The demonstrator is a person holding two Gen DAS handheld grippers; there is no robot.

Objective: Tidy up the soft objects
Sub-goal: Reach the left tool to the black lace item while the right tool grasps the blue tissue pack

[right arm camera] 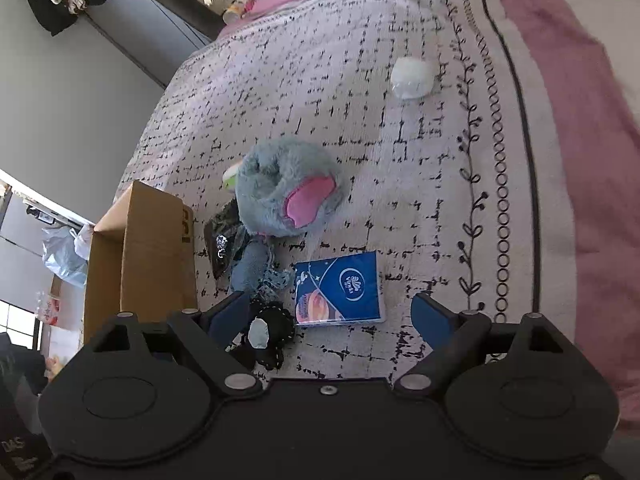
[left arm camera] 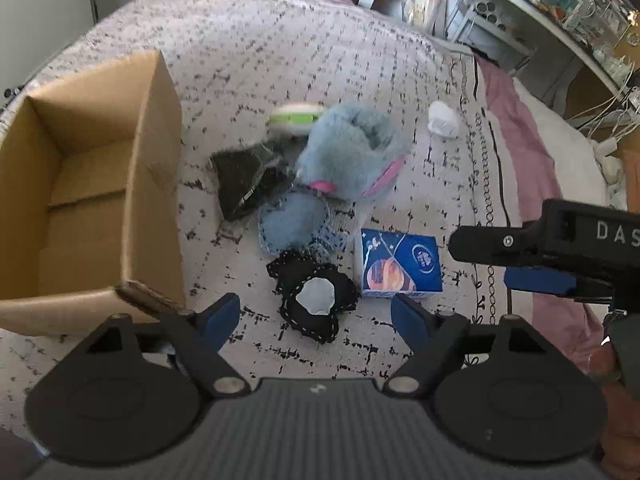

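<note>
A pile of soft things lies on the patterned bedspread (left arm camera: 280, 60). A fluffy blue plush with pink (left arm camera: 352, 152) (right arm camera: 286, 188) lies on top, beside a dark wrapped piece (left arm camera: 244, 180) (right arm camera: 222, 240), a blue denim heart (left arm camera: 296, 222) (right arm camera: 252, 266), a black stitched piece with a pale patch (left arm camera: 314, 298) (right arm camera: 266, 332) and a green-white item (left arm camera: 296, 118). A blue tissue pack (left arm camera: 400, 264) (right arm camera: 340, 288) lies to the right. My left gripper (left arm camera: 316, 318) is open above the black piece. My right gripper (right arm camera: 330, 322) (left arm camera: 520, 256) is open near the tissue pack.
An open, empty cardboard box (left arm camera: 80, 184) (right arm camera: 144, 252) stands left of the pile. A white crumpled wad (left arm camera: 442, 120) (right arm camera: 412, 78) lies farther back. A pink blanket (right arm camera: 580, 120) borders the right side. Cluttered shelves (left arm camera: 540, 8) are behind the bed.
</note>
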